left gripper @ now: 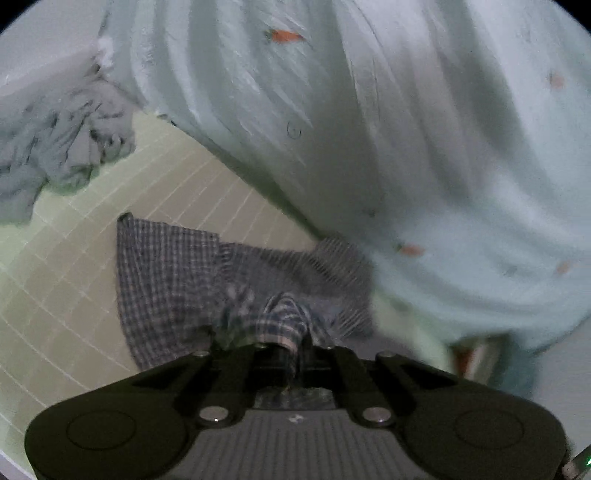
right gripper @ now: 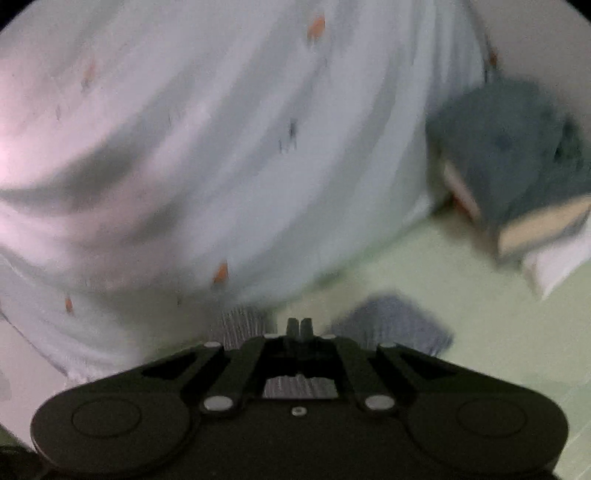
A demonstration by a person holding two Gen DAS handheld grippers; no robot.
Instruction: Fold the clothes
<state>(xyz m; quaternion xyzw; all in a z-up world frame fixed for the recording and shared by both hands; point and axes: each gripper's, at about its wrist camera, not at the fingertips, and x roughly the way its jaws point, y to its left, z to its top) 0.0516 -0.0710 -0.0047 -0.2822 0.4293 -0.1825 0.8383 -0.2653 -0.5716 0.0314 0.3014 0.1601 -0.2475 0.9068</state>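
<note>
both wrist views angled down, close, sharing pale carrot-print cloth (left gripper: 406, 129)

Motion blur smears the checked cloth (right gripper: 399, 321) beyond the right tongs (right gripper: 300, 326)

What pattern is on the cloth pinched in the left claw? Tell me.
A small blue-and-white check on the cloth, clearest in the left wrist view.

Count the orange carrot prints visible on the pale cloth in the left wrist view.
4: one near the top, one at the right edge, two lower right. Folds of the pale cloth may hide more.
</note>
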